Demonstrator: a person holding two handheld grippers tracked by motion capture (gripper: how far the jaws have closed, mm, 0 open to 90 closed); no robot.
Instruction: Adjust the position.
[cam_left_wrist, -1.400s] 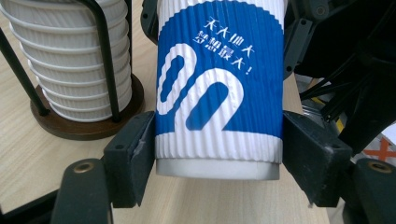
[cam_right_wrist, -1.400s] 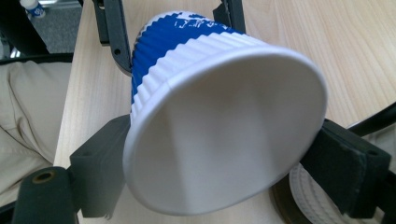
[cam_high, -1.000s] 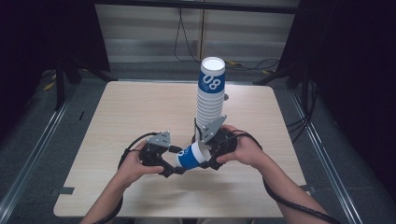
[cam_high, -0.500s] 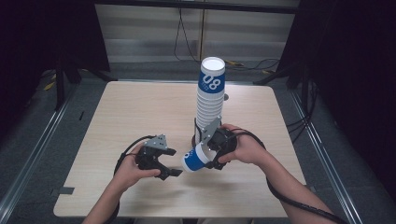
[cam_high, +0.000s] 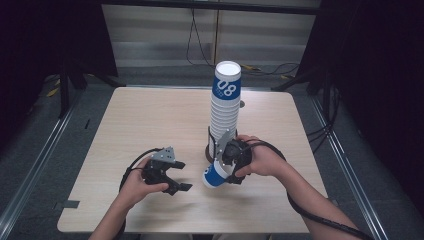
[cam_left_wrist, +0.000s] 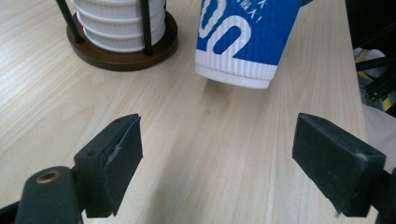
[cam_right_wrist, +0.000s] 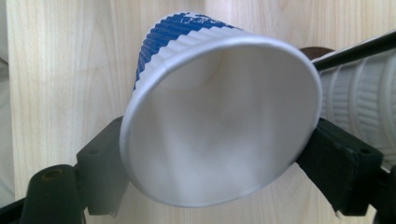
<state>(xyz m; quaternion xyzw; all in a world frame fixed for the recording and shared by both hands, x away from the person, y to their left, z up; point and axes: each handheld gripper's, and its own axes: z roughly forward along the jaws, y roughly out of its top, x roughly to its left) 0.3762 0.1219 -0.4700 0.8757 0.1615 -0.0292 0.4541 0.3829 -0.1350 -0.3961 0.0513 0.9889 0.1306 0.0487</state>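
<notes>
Tall stack of cups (cam_high: 225, 107) in a round holder (cam_left_wrist: 122, 50) on the table (cam_high: 150, 120), one loose cup (cam_high: 214, 175) just in front of it, right gripper (cam_high: 226, 162) around that cup, left gripper (cam_high: 177, 176) apart to its left

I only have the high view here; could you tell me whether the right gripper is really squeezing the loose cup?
Observer: Yes. In the right gripper view the right gripper has its jaws pressed on both sides of the blue-and-white cup, and the rim is bent into an oval.
Operator: Thank you. Is there anything inside that cup?
Observer: No, its white inside is bare.
Operator: And is the left gripper holding anything?
Observer: No. The left gripper has its jaws wide apart over bare table, with the cup's closed bottom hanging ahead of them.
</notes>
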